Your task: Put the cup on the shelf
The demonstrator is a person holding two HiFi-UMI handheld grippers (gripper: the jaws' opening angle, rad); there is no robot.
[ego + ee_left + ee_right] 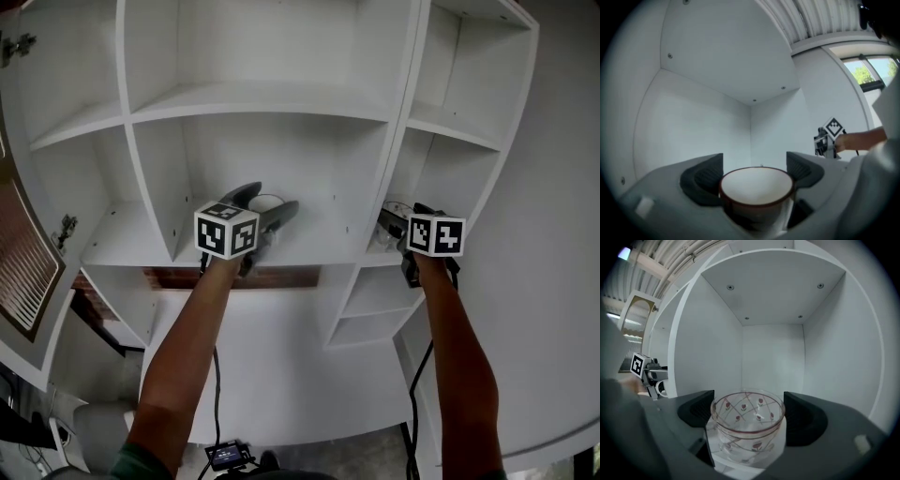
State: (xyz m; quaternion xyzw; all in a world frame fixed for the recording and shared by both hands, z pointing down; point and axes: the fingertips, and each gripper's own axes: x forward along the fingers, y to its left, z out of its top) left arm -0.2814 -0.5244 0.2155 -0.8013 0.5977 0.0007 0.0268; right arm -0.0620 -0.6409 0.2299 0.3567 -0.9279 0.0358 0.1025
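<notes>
A brown cup with a white inside (756, 187) sits between the pads of my left gripper (755, 171), which is shut on its sides. In the head view this cup (266, 201) is inside the middle compartment of the white shelf (309, 246), just above its board. My right gripper (749, 411) is shut on a clear glass cup with red flowers (747, 420). It holds the glass cup (397, 208) at the mouth of the narrower compartment to the right. Whether either cup rests on its board I cannot tell.
The shelf unit has more compartments above, below and to the left (112, 234). An upright divider (382, 206) separates the two grippers. A slatted brown door (23, 267) hangs open at the far left. Cables and a small device (228, 455) lie on the floor below.
</notes>
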